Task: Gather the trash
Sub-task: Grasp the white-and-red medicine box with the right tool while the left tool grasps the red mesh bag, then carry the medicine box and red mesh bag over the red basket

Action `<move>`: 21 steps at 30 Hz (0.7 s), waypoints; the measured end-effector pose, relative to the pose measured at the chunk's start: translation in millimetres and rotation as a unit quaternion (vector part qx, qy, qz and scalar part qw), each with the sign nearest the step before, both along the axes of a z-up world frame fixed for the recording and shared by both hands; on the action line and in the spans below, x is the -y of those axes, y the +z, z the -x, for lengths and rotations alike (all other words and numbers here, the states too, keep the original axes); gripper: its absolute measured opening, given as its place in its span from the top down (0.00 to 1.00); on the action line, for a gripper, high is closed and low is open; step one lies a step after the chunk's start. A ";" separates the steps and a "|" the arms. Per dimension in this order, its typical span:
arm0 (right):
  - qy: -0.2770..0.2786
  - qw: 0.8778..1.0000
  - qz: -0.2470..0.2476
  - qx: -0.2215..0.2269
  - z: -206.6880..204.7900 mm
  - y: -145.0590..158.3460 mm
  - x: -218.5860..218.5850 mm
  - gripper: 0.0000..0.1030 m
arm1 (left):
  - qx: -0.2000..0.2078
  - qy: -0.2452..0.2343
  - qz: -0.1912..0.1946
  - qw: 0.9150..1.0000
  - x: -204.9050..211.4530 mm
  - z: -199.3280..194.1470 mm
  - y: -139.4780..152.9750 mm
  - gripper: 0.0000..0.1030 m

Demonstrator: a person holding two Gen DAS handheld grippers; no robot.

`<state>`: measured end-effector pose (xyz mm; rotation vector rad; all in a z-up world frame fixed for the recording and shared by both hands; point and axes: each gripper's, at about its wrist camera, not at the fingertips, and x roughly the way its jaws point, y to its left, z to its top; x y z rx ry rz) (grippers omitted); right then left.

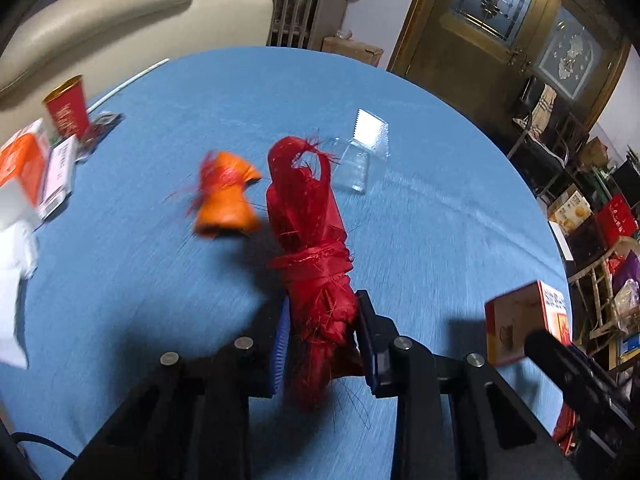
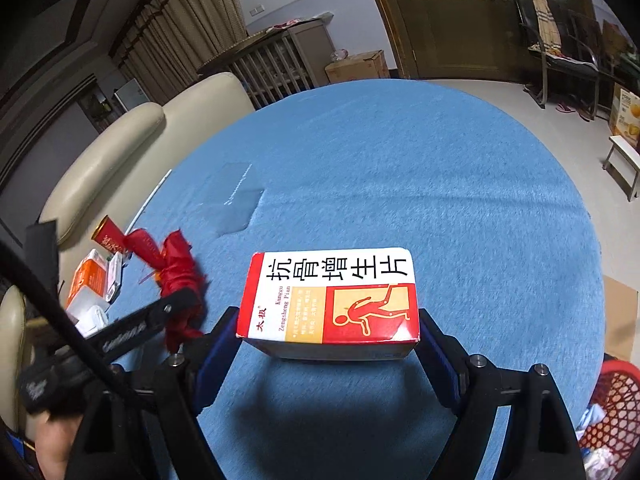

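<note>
My left gripper (image 1: 322,332) is shut on a bundle of red ribbon (image 1: 312,240) and holds it above the blue table (image 1: 400,220). The bundle also shows in the right wrist view (image 2: 176,268). An orange wad tied with red string (image 1: 226,200) lies just left of it, blurred. My right gripper (image 2: 328,340) is shut on a red and white medicine box (image 2: 332,300), held above the table. That box shows at the right in the left wrist view (image 1: 524,320).
A clear plastic package (image 1: 362,152) lies mid-table. A red cup (image 1: 68,110), an orange and white box (image 1: 24,160) and white paper (image 1: 12,248) sit at the left edge by the cream sofa (image 1: 120,20). A red basket (image 2: 612,412) stands low right.
</note>
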<state>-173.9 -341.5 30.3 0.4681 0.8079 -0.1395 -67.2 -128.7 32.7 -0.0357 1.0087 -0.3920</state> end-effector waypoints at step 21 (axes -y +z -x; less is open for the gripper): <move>0.023 1.000 0.017 0.008 59.5 17.2 -54.9 0.17 | 0.030 0.013 -0.037 0.999 -44.8 54.7 28.2 0.68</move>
